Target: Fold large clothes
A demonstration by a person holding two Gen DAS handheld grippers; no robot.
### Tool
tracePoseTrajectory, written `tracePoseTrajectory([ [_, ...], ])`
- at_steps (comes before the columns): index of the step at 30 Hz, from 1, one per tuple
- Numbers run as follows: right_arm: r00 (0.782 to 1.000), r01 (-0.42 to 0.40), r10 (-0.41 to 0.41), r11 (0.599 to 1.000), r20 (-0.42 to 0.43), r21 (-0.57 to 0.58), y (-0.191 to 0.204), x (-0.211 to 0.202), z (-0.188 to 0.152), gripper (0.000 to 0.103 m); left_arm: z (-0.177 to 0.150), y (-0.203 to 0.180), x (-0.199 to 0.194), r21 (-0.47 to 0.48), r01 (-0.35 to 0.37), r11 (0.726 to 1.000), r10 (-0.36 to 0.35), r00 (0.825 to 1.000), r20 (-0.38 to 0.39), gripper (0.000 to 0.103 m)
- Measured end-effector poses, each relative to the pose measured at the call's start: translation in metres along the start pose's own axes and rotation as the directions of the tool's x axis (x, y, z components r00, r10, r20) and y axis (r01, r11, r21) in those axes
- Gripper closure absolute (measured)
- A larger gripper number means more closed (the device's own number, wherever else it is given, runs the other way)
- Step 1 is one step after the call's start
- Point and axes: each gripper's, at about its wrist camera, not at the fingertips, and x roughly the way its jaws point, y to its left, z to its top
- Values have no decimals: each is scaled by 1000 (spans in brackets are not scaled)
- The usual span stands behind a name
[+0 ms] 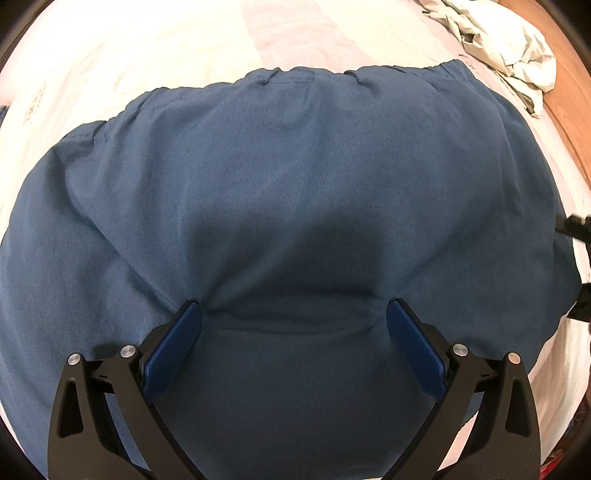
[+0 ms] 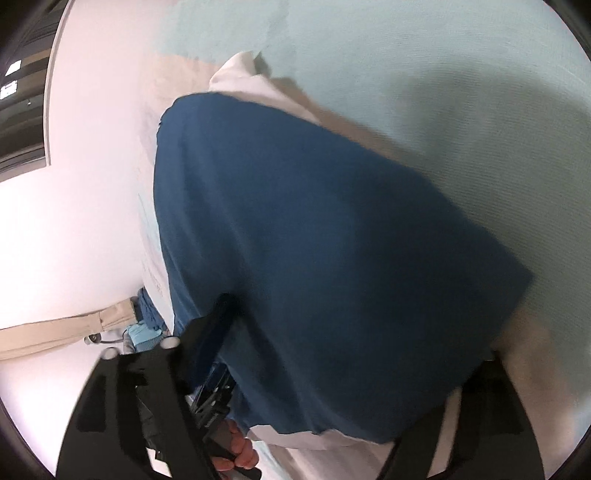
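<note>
I'm seeing a plain deep-blue garment (image 1: 295, 177) on a cream sheet with a pale pink stripe (image 1: 258, 33), textured blue pads (image 1: 177, 347) on black gripper arms, a crumpled off-white cloth (image 1: 509, 44).

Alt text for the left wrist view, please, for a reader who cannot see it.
A blue garment lies spread flat on a pale bedsheet, filling most of the view. The left tool points down at it, its blue pads wide apart on the cloth. A crumpled cream cloth lies at top right.
</note>
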Motion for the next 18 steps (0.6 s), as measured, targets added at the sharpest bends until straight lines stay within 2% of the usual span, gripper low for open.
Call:
tracePoseTrajectory([
  [3, 998, 57, -58, 998, -5, -24, 8, 1, 1, 20, -1, -2, -1, 1, -3, 1000, 3, 1000, 1, 5],
  [5, 995, 96, -96, 994, 6, -42, 13, 3, -2, 25, -2, -2, -1, 4, -5, 1000, 5, 1000, 1, 5],
  [6, 993, 121, -120, 991, 17, -50, 13, 1, -4, 35, -2, -3, -1, 6, -5, 1000, 5, 1000, 0, 5],
  [7, 992, 126, -125, 991, 23, -52, 13, 0, -5, 51, -2, -4, -1, 7, -6, 1000, 6, 1000, -1, 5],
  [8, 994, 111, -110, 993, 27, -47, 9, -2, -7, 59, -2, -5, -1, 8, -8, 1000, 8, 1000, -2, 5],
  [9, 997, 76, -75, 997, 16, -32, 4, -3, -10, 73, -2, -5, -1, 10, -10, 1000, 10, 1000, -4, 5],
  [10, 999, 50, -50, 998, 12, -24, 0, -4, -12, 79, -2, -6, 0, 10, -12, 1000, 12, 1000, -4, 5],
  [12, 999, 43, -42, 998, 19, -35, 1, -8, -14, 84, -2, -7, 0, 10, -13, 1000, 13, 1000, -3, 5],
  [18, 998, 64, -63, 998, 22, -30, 9, -8, -15, 85, -4, -7, 1, 6, -18, 1000, 18, 1000, 5, 5],
])
